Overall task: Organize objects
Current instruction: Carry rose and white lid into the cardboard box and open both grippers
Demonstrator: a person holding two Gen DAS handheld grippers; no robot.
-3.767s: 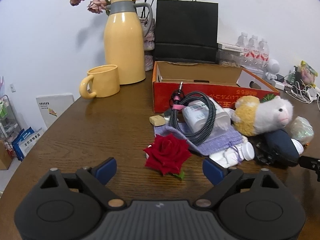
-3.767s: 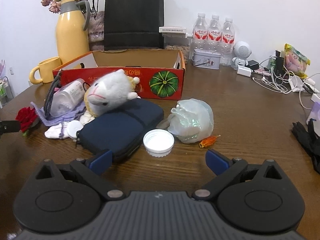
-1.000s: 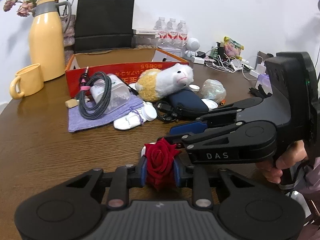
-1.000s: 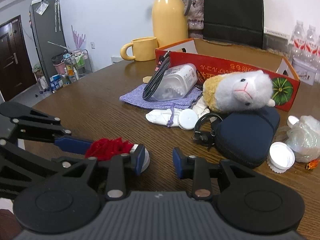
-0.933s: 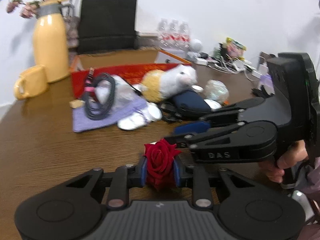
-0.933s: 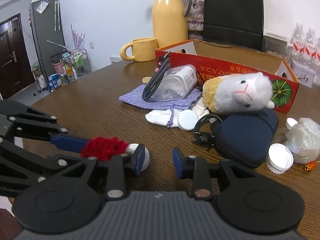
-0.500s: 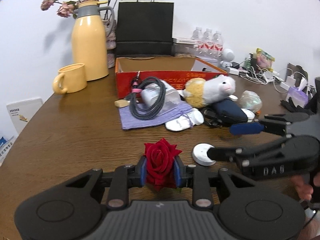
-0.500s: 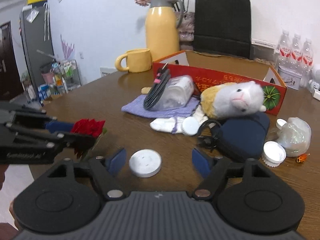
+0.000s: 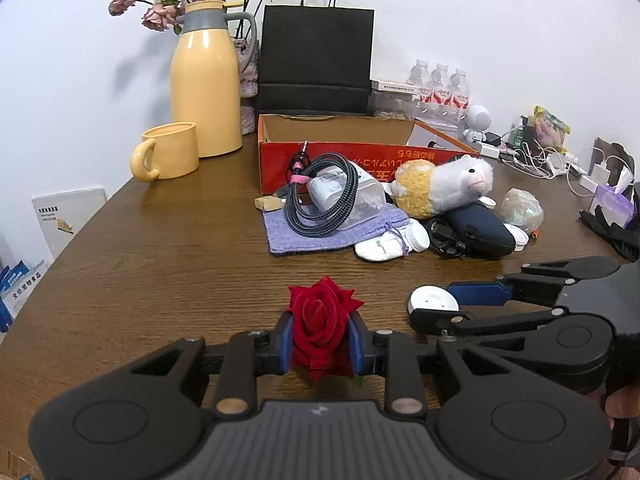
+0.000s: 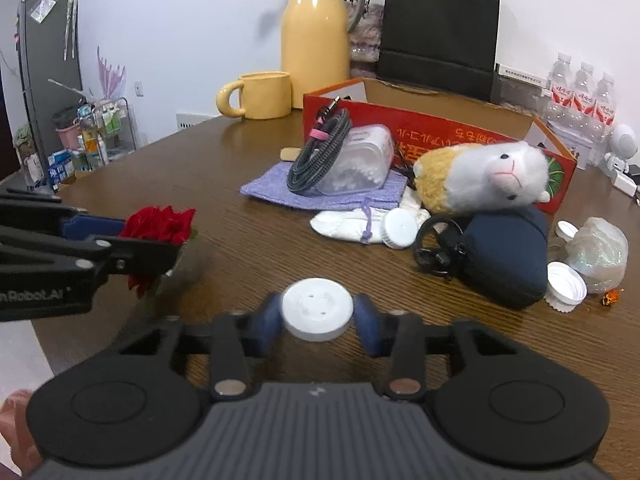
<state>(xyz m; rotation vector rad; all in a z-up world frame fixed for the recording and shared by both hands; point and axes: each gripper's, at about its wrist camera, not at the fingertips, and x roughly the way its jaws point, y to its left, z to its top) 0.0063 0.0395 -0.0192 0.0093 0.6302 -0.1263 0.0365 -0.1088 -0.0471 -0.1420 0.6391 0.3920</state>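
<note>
- The left gripper [image 9: 320,338] is clamped on a red rose [image 9: 320,320]; both blue pads press the sides of the flower.
- The rose is an open bloom with deep red petals layered around a tight centre, and a bit of green shows under it. It is held just above the brown wooden table [image 9: 152,264], near the front edge.
- The right gripper [image 10: 318,322] has just been closing, and a white round disc [image 10: 317,308] is between its blue pads, which touch its two sides.
- The disc is flat, matte white, with small holes on its top face. It is at the table surface, just beside the rose; I cannot tell whether it rests on the wood.
- Further back lies a pile: a grey braided cable [image 9: 320,200] around a clear plastic container [image 9: 362,200], on a purple cloth [image 9: 304,234], then a plush toy [image 9: 444,186] resting on a dark blue pouch [image 9: 482,230].
- Behind the pile stands an open red cardboard box [image 9: 360,152].
</note>
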